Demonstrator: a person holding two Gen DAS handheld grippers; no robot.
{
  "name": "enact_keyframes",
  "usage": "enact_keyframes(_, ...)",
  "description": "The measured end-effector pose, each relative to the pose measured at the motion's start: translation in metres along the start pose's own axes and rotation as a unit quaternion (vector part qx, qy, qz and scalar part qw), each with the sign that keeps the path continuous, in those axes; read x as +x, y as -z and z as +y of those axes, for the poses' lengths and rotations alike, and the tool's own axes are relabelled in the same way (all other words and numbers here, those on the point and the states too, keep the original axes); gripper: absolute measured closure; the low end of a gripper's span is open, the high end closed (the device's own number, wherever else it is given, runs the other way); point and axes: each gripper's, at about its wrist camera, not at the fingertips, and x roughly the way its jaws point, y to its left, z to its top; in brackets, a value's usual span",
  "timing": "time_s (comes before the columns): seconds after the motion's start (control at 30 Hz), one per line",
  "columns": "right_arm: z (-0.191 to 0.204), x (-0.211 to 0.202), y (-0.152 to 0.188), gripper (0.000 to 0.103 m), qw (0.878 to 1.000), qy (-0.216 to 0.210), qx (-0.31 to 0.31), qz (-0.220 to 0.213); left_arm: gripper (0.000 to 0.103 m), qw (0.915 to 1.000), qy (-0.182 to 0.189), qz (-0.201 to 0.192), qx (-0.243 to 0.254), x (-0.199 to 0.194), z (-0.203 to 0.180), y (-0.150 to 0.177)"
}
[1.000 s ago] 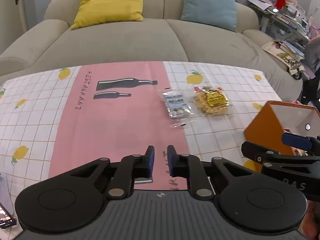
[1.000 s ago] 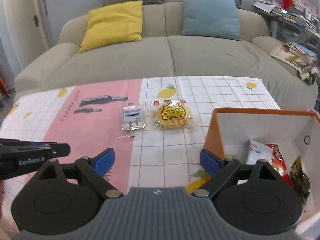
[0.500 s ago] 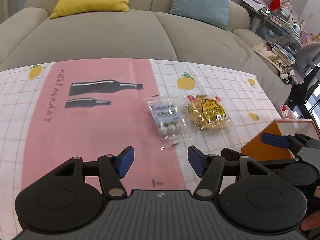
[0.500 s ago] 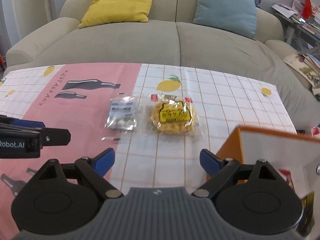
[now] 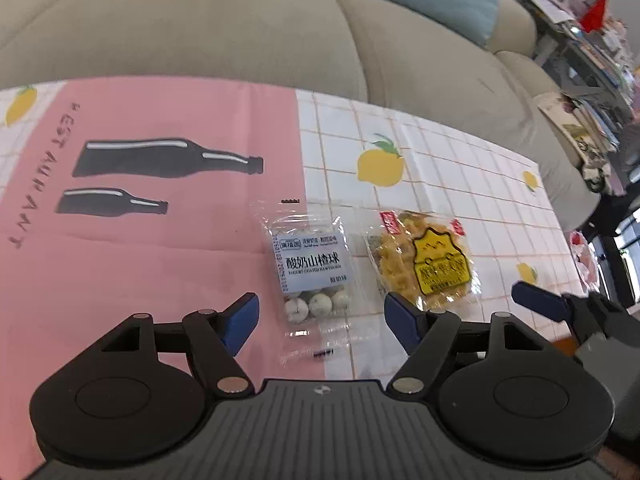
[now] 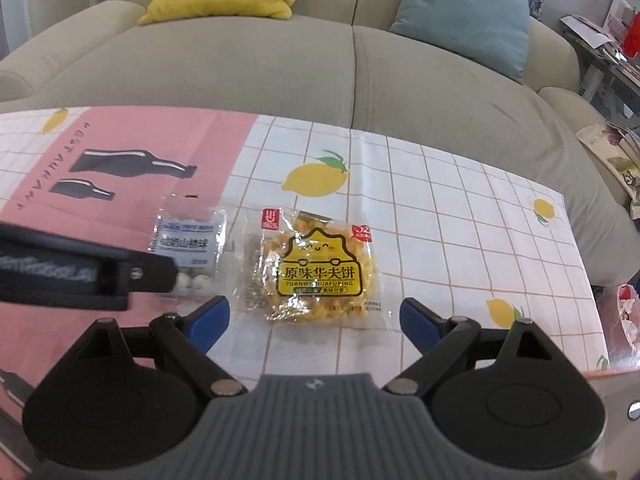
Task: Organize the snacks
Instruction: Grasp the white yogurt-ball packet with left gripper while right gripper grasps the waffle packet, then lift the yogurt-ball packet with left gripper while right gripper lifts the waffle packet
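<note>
Clear-wrapped snacks lie side by side on the tablecloth — the hawthorn pack on the pink edge, the waffle pack just right of it. Each gripper faces its own pack, spread wide and empty: left gripper over the hawthorn, right gripper over the waffle, likely for a paired pickup. A second ago both hung farther back — the left one nearly closed.

Hawthorn-ball packet partly hidden behind blurred left tongs
</note>
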Motion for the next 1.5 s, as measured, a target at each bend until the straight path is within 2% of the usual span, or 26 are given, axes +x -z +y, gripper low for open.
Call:
enact_keyframes(0.2,0.001,0.015,-0.006,0.007,1.000,-0.005,0.011,0.004,0.019,0.9996,-0.021,0.009,-0.016,0.027,-0.001,-0.009)
enact_keyframes(0.33,0.000,0.024,-0.007,0.006,1.000,-0.008,0.019,0.010,0.019,0.9993,-0.007,0.016,-0.033,0.039,-0.001,-0.010)
enact_keyframes(0.37,0.000,0.026,-0.006,0.006,1.000,-0.008,0.018,0.011,0.017,0.9994,-0.009,0.007,-0.032,0.040,-0.002,-0.010)
enact_keyframes(0.43,0.001,0.029,-0.006,0.006,1.000,-0.007,0.017,0.011,0.017,0.9996,-0.016,0.000,-0.023,0.042,-0.005,-0.012)
enact_keyframes(0.53,0.001,0.034,-0.006,0.006,1.000,-0.006,0.016,0.012,0.029,0.9991,-0.039,-0.007,0.011,0.043,-0.009,-0.013)
enact_keyframes(0.6,0.001,0.037,-0.007,0.006,1.000,-0.005,0.015,0.013,0.029,0.9980,-0.050,-0.011,0.037,0.042,-0.009,-0.012)
enact_keyframes(0.7,0.001,0.040,-0.009,0.005,1.000,-0.004,0.021,0.012,0.029,0.9964,-0.068,-0.013,0.049,0.036,-0.001,-0.011)
enact_keyframes(0.87,0.001,0.048,-0.014,0.003,0.999,-0.016,0.033,0.012,0.028,0.9948,-0.090,-0.006,0.048,0.026,0.020,-0.013)
enact_keyframes(0.97,0.004,0.054,-0.016,0.003,0.999,-0.019,0.035,0.015,0.018,0.9958,-0.089,-0.004,0.023,0.025,0.031,-0.014)
enact_keyframes(1.03,0.005,0.058,-0.017,0.003,0.999,-0.022,0.030,0.013,0.016,0.9962,-0.087,-0.003,0.012,0.026,0.033,-0.013)
enact_keyframes(1.23,0.006,0.063,-0.016,0.003,0.999,-0.028,0.015,0.010,0.019,0.9935,-0.109,-0.008,0.031,0.031,0.024,-0.010)
enact_keyframes(1.3,0.006,0.062,-0.013,0.006,0.999,-0.032,0.011,0.004,0.030,0.9918,-0.119,-0.009,0.044,0.031,0.023,-0.008)
enact_keyframes(1.33,0.006,0.061,-0.011,0.009,0.999,-0.033,0.008,0.002,0.031,0.9908,-0.124,-0.007,0.053,0.030,0.022,-0.007)
enact_keyframes(1.4,0.004,0.058,-0.009,0.022,0.999,-0.040,0.016,0.000,0.033,0.9889,-0.132,-0.002,0.069,0.028,0.023,-0.003)
enact_keyframes(1.5,0.004,0.051,-0.006,0.026,0.998,-0.059,0.028,0.012,0.034,0.9891,-0.131,0.003,0.067,0.020,0.028,0.007)
